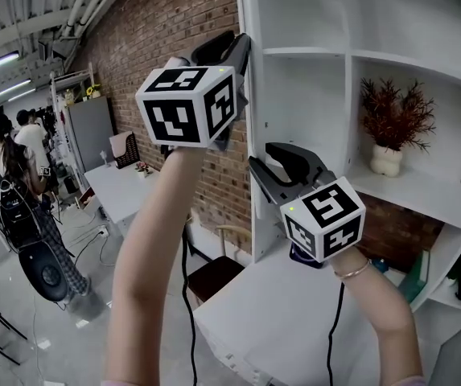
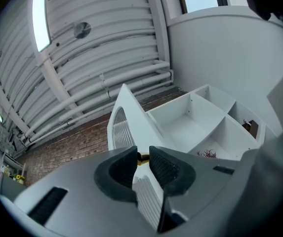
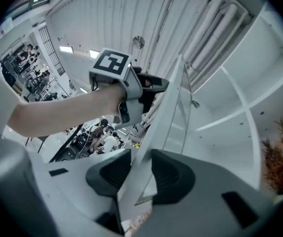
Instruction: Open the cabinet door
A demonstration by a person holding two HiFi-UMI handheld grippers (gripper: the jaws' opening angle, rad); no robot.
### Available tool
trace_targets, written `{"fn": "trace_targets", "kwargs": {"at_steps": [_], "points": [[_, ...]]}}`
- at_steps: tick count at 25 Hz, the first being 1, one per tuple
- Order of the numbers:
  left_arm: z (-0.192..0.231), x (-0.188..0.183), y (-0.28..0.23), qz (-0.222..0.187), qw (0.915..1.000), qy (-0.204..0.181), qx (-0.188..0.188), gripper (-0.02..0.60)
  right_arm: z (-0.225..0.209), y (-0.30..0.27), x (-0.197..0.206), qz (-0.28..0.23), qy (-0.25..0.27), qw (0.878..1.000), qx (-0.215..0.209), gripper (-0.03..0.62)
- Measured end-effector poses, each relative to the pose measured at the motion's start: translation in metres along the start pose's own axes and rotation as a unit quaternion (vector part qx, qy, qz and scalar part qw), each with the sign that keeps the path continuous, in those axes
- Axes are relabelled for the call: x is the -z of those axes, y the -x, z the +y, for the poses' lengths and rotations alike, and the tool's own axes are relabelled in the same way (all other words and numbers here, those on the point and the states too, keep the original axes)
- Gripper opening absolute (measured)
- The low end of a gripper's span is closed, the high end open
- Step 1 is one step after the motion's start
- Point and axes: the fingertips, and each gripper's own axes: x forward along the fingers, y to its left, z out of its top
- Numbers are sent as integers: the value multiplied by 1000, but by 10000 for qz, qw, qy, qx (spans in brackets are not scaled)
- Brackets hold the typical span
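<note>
The white cabinet door stands swung out, its edge toward me, in front of the open shelves. My left gripper is high on that edge and my right gripper lower down. In the left gripper view the ribbed door runs up between the dark pads of the left gripper, which press on it; a small brass fitting shows in the gap. In the right gripper view the door passes between the pads of the right gripper, which is shut on it, with the left gripper clamped above.
Inside the cabinet, a red-brown plant in a white vase stands on a shelf, and books sit lower right. A brick wall lies behind. A white tabletop and a chair are below. People stand at far left.
</note>
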Motion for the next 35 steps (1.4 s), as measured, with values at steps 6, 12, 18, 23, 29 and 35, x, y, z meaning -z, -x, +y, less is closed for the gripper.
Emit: {"fn": "trace_targets", "kwargs": {"at_steps": [6,12,18,23,29,35], "points": [[16,-2,10,47,10000,-8,-67,71,14,-11,-4,-67,1,9998,-175,133],[27,-1,15,46,9999,62,-135,61,23,-21,-5,-182,-7,9995,-264,133],[45,-3,23,73,9993,-122,-345,43,36,-34,-9,-285,-15,9988,-389,132],[55,-4,32,69,9994,-127,-326,34,46,-43,-11,-411,-19,9984,-381,135],[82,-12,59,-8,9991,112,-420,34,74,-60,-22,-470,9,9975,-522,137],[95,1,62,-63,9984,434,-349,46,74,-77,-14,-551,-72,9965,-622,131]]}}
